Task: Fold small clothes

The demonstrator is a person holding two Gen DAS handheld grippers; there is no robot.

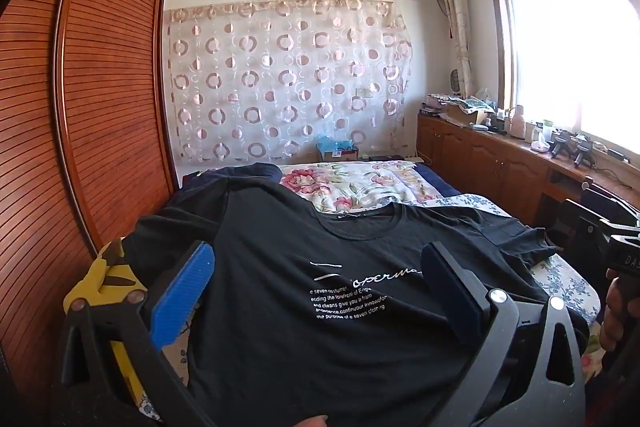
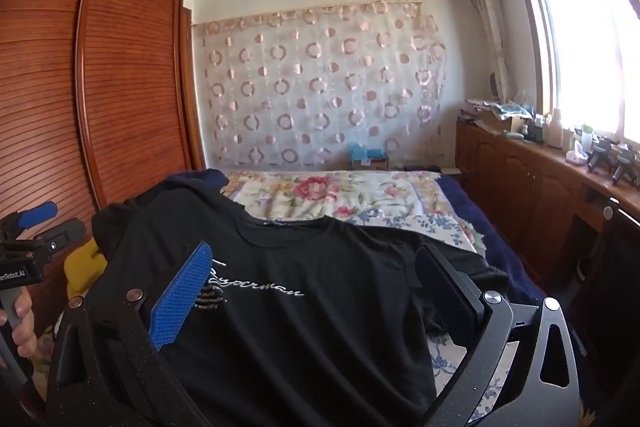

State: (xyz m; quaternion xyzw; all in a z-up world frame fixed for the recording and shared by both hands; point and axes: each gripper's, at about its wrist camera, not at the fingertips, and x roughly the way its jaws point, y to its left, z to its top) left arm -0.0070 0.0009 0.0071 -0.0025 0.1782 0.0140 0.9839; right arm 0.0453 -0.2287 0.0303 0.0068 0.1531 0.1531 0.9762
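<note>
A black T-shirt [image 1: 320,267] with white script lettering lies spread face up on the bed, collar towards the far wall; it also shows in the right wrist view [image 2: 300,307]. My left gripper [image 1: 316,283] hovers over the shirt's chest print, open and empty, blue pad on the left finger. My right gripper [image 2: 312,287] hovers over the shirt's chest as well, open and empty. The right gripper's body shows at the right edge of the left wrist view [image 1: 616,247]. The left gripper's body shows at the left edge of the right wrist view [image 2: 36,235].
A floral bedsheet [image 1: 360,183] covers the bed. A louvred wooden wardrobe [image 1: 80,107] stands close on the left. A wooden cabinet [image 1: 500,155] with clutter runs under the window on the right. A yellow object [image 1: 104,279] lies at the shirt's left edge. Dark clothing [image 1: 240,173] lies behind.
</note>
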